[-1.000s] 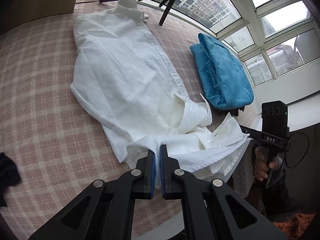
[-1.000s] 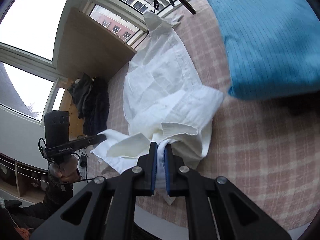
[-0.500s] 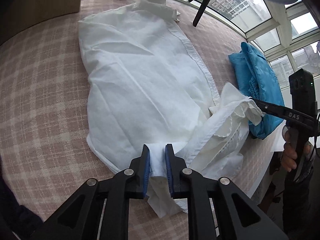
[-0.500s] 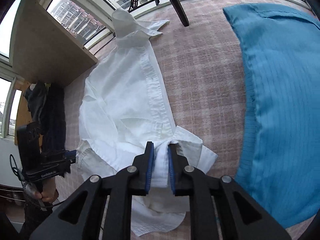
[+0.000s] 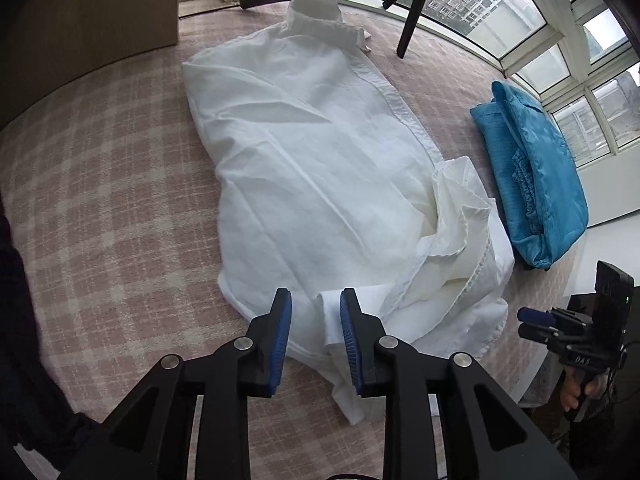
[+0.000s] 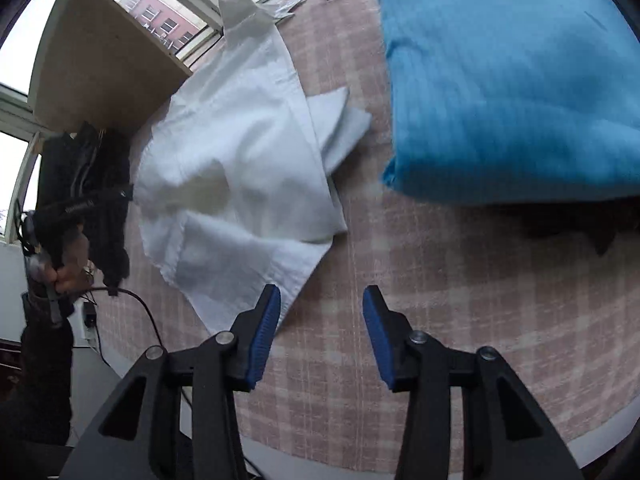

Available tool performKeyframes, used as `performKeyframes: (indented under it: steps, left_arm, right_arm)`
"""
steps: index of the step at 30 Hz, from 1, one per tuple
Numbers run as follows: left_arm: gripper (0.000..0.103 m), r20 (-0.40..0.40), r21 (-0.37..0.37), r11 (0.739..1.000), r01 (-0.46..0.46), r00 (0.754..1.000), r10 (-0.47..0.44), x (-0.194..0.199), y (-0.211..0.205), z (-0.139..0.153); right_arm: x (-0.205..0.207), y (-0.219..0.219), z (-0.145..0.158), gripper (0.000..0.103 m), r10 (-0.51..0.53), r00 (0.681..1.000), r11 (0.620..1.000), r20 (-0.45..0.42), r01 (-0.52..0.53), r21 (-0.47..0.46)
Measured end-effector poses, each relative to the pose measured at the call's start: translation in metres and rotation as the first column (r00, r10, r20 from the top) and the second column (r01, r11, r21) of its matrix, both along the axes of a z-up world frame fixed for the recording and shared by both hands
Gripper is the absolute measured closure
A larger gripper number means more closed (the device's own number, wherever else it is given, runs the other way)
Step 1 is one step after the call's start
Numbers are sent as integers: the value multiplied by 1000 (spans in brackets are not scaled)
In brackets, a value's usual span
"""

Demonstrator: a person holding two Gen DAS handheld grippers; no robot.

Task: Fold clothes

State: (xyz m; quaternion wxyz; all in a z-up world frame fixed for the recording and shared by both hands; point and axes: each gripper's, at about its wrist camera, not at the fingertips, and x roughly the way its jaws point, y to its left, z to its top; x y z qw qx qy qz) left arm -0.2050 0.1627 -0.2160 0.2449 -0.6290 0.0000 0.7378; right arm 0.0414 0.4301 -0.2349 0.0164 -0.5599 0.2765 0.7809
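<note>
A white shirt (image 5: 312,160) lies lengthwise on the pink checked tablecloth (image 5: 100,208), collar at the far end, its near hem bunched and rumpled. My left gripper (image 5: 315,320) is open just over the near hem, a fold of cloth lying loose between the jaws. In the right wrist view the same shirt (image 6: 240,168) lies to the left. My right gripper (image 6: 322,312) is open and empty above bare tablecloth, beside the shirt's near corner. The right gripper also shows in the left wrist view (image 5: 536,322).
A folded blue garment (image 5: 532,184) lies right of the shirt, large in the right wrist view (image 6: 508,76). A tripod leg (image 5: 412,20) stands at the far edge. A wooden panel (image 5: 80,12) rises far left. Dark clothes (image 6: 96,184) hang off the table's left.
Both grippers opened and let go of the shirt's hem, which now lies on the table. The right gripper drew back to the right, off the cloth.
</note>
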Motion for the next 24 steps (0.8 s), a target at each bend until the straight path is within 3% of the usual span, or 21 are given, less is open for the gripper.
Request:
performKeyframes:
  steps: [1, 3, 9, 11, 16, 18, 19, 20, 24]
  left_arm:
    - [79, -12, -16, 1000, 4, 1000, -4, 1, -3, 3]
    - [79, -23, -29, 1000, 10, 1000, -11, 7, -11, 8]
    - [79, -57, -78, 997, 28, 998, -32, 25, -31, 17]
    - [79, -57, -93, 995, 25, 998, -30, 29, -36, 17]
    - [79, -56, -87, 996, 21, 998, -26, 33, -39, 17]
    - [79, -60, -86, 996, 20, 998, -25, 34, -40, 19]
    - [79, -63, -84, 996, 21, 998, -26, 34, -40, 20]
    - [79, -65, -84, 996, 19, 998, -25, 34, -40, 21]
    - [79, -82, -73, 997, 29, 996, -35, 34, -38, 28]
  right_arm:
    - [-1, -9, -4, 76, 28, 1000, 999, 2, -28, 40]
    - [-1, -22, -11, 80, 63, 998, 993, -1, -63, 95]
    - [4, -31, -16, 73, 62, 996, 998, -58, -64, -27]
    - [0, -38, -18, 66, 84, 995, 996, -52, -85, -20]
    - [-14, -57, -22, 64, 149, 987, 989, -68, -149, 3]
    - [-15, -54, -20, 74, 128, 987, 990, -99, -132, -39]
    - [-15, -51, -18, 88, 113, 987, 991, -119, -121, -64]
    - [-16, -46, -15, 95, 95, 987, 990, -133, -107, -91]
    - [-22, -15, 15, 96, -16, 973, 980, -229, -30, -196]
